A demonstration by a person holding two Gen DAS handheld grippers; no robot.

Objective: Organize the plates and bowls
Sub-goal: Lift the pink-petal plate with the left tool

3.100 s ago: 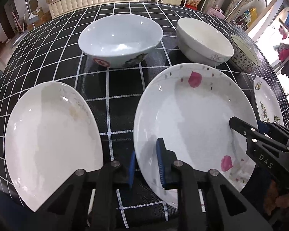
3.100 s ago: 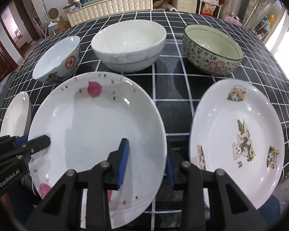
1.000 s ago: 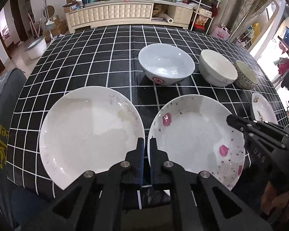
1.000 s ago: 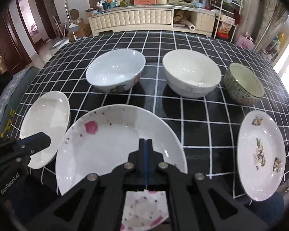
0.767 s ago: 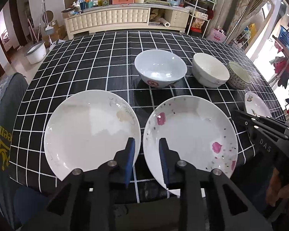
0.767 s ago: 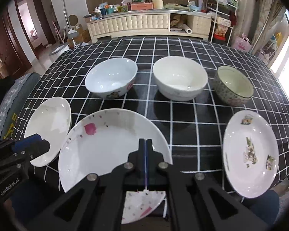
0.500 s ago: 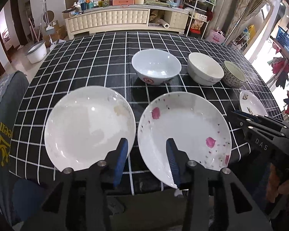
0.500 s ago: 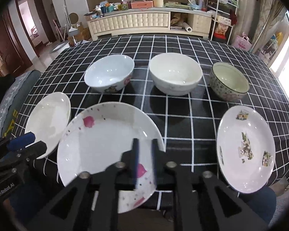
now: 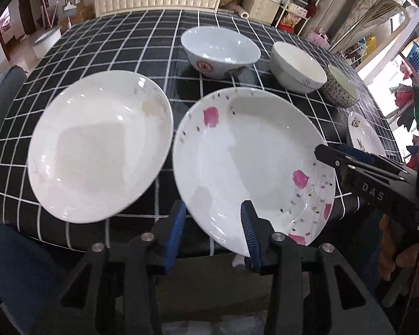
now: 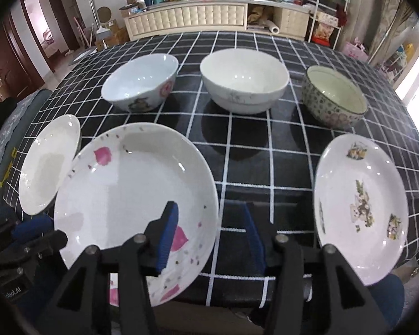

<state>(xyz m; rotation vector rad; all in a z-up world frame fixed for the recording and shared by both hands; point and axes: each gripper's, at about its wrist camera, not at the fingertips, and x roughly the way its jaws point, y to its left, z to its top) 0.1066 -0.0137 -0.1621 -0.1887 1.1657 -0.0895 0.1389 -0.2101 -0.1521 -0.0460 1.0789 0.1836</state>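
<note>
A pink-petal plate [image 9: 251,162] [image 10: 134,189] lies at the near edge of the black checked table [image 9: 125,42]. My left gripper [image 9: 213,229] is open, its blue pads straddling the plate's near left rim without closing on it. My right gripper [image 10: 211,233] is open too, straddling the plate's near right rim. To the left lies a plain white plate [image 9: 97,145] [image 10: 49,164]. A picture plate [image 10: 360,209] sits on the right. Behind stand a bluish-white bowl [image 10: 139,86], a cream bowl [image 10: 244,79] and a patterned bowl [image 10: 333,99].
The table's near edge runs just under both grippers. A long white cabinet [image 10: 187,16] with clutter stands beyond the far edge. Dark cloth [image 9: 2,106] hangs at the left side. A hand [image 9: 393,248] holds the right gripper [image 9: 329,150].
Both grippers have gone from shut to wide open. Both cameras have come lower and closer to the pink-petal plate. No dish has moved.
</note>
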